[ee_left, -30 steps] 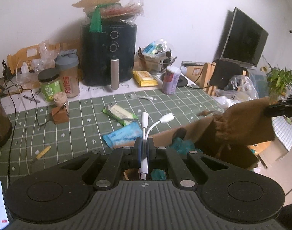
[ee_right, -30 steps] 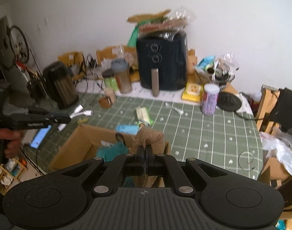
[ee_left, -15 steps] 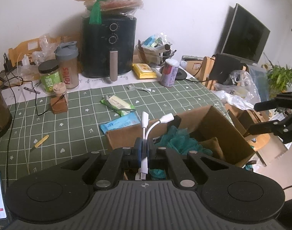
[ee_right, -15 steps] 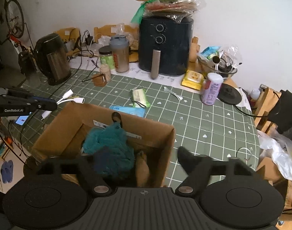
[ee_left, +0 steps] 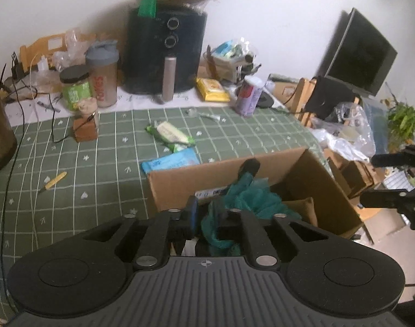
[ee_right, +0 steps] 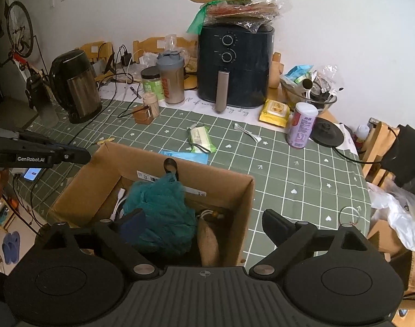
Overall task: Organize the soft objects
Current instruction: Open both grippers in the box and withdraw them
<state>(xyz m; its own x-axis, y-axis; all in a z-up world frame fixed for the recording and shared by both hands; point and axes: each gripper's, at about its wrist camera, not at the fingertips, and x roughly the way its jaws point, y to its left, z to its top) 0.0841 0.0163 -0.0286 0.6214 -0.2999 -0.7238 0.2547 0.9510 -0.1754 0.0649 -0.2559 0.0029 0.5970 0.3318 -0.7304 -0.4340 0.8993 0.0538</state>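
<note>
Your left wrist view looks steeply down over the cardboard box (ee_left: 311, 179) from the table's near edge toward the air fryer (ee_left: 166, 54) by the wall. Your right wrist view faces likewise, close above the box. Both share box, table (ee_right: 289, 169) and fryer.

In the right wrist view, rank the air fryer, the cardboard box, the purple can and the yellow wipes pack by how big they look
1. cardboard box, though it is nearest the camera
2. air fryer
3. purple can and yellow wipes pack, too alike to rank
</note>
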